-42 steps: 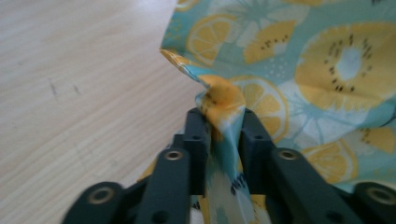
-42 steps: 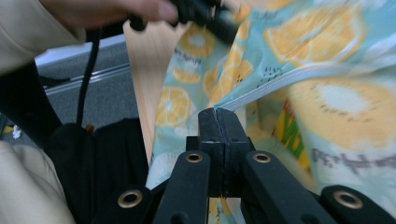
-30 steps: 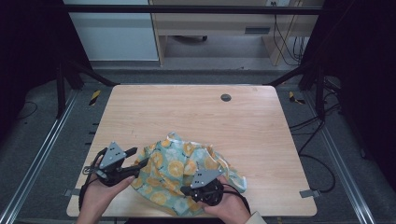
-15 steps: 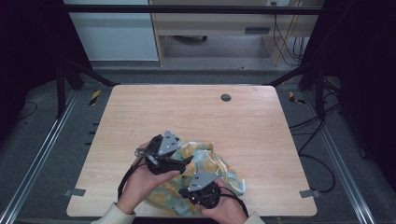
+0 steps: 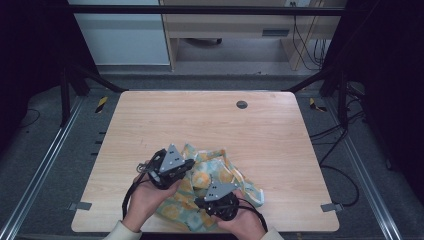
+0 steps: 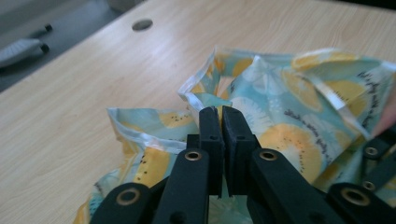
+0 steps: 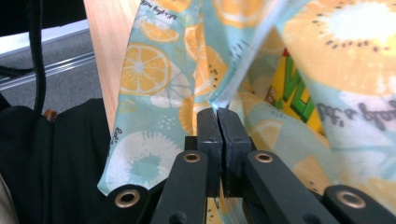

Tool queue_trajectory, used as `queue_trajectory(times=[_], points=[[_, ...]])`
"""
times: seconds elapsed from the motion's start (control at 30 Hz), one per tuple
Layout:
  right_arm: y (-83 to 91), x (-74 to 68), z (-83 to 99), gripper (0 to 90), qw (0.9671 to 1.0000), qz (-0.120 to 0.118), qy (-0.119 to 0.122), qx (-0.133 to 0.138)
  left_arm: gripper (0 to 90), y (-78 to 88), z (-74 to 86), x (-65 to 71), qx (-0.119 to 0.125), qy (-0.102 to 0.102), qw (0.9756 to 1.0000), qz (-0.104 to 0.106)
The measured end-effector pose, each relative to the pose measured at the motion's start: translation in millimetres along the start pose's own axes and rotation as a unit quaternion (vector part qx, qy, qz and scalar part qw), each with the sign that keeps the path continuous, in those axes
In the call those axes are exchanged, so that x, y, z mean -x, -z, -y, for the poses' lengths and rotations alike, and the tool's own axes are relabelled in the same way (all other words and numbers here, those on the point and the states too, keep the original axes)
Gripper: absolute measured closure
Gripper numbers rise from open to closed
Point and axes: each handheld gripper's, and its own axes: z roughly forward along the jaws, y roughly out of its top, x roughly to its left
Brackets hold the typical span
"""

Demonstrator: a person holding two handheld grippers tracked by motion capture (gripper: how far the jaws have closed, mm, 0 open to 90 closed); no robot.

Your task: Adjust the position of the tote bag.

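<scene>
Fruit-printed cloth [image 5: 215, 192] lies bunched at the table's six o'clock edge. Since a second ago the left gripper [image 5: 187, 164] has come in from eight o'clock and its jaws have just been closing onto a fold of it; the right gripper [image 5: 218, 198] stays clamped on a hem. With both ends held, spreading or folding looks ready. Pale wooden table [image 5: 165, 120], grommet [image 5: 242, 104] at twelve; grey floor, cables [image 5: 330, 145] around.
</scene>
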Motion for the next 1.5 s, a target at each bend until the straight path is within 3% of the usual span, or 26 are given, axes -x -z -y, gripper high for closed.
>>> queue_trajectory(times=[0.1, 0.2, 0.23, 0.33, 0.43, 0.63, 0.7, 0.8, 0.83, 0.87, 0.93, 1.0, 1.07, 1.13, 1.2, 1.3, 1.4, 1.5], points=[[3.7, 1.5, 0.1, 86.6, 1.0, 0.003, -0.001, 0.006, 88.8, 18.6, 16.5, -0.1, 0.036, 0.024, 0.999, 0.009], [7.8, 2.5, 1.5, 83.1, 0.9999, 0.009, -0.007, 0.008, 88.8, 31.4, 38.3, 1.2, 0.05, 0.037, 0.9974, 0.036], [9.4, 2.7, 1.7, 81.5, 0.9999, 0.011, -0.008, 0.011, 88.9, 33.8, 45.5, 2.0, 0.046, 0.037, 0.9972, 0.046], [16.2, 3.1, 1.3, 73.1, 0.9995, 0.023, -0.013, 0.019, 88.8, 35.6, 62.6, 3.5, 0.023, 0.022, 0.9986, 0.042], [31.7, 3.1, -0.2, 63.4, 0.9983, 0.044, -0.024, 0.03, 88.8, 35.4, 74.5, -0.3, 0.015, 0.026, 0.9986, 0.044], [60.7, 8.0, -0.7, 58.5, 0.9962, 0.069, -0.029, 0.044, 88.8, 27.7, 86.2, -6.5, -0.003, 0.03, 0.999, 0.032], [73.3, 14.6, -1.6, 57.9, 0.9944, 0.084, -0.034, 0.055, 88.8, 28.2, 87.6, -6.5, -0.006, 0.024, 0.9994, 0.026], [89.0, 27.7, -3.8, 57.3, 0.9907, 0.108, -0.043, 0.071, 88.8, 28.4, 91.4, -9.9, -0.004, 0.033, 0.9992, 0.023], [94.0, 39.1, -7.2, 56.0, 0.988, 0.127, -0.05, 0.072, 88.8, 28.1, 92.3, -10.7, -0.004, 0.036, 0.999, 0.026], [94.0, 39.1, -7.2, 56.0, 0.988, 0.127, -0.05, 0.072, 88.8, 28.0, 92.8, -11.8, -0.005, 0.036, 0.999, 0.025], [94.2, 52.9, -12.2, 50.3, 0.9849, 0.151, -0.057, 0.062, 88.8, 27.4, 93.0, -13.1, -0.003, 0.039, 0.999, 0.023], [90.5, 62.7, -15.7, 48.0, 0.9867, 0.142, -0.057, 0.056, 88.9, 27.4, 93.2, -14.4, 0.001, 0.044, 0.9987, 0.024], [84.5, 69.0, -17.4, 52.4, 0.9879, 0.138, -0.059, 0.04, 88.8, 28.2, 94.0, -16.4, 0.004, 0.047, 0.9986, 0.023], [79.0, 72.0, -18.8, 70.4, 0.991, 0.116, -0.059, 0.032, 88.9, 30.1, 95.1, -18.0, 0.009, 0.055, 0.9982, 0.022], [79.1, 69.9, -20.4, 83.1, 0.9919, 0.11, -0.052, 0.036, 88.8, 32.5, 95.8, -18.8, 0.012, 0.055, 0.9982, 0.019], [92.5, 58.3, -19.5, 89.4, 0.9922, 0.103, -0.036, 0.06, 88.7, 37.3, 96.2, -20.0, 0.019, 0.054, 0.9983, 0.015], [101.1, 50.7, -15.2, 89.7, 0.9918, 0.096, -0.029, 0.079, 88.6, 42.7, 97.6, -21.5, 0.027, 0.05, 0.9983, 0.015], [109.1, 38.0, -4.9, 90.0, 0.9924, 0.067, -0.025, 0.1, 88.5, 47.2, 99.6, -22.3, 0.033, 0.045, 0.9983, 0.015]])
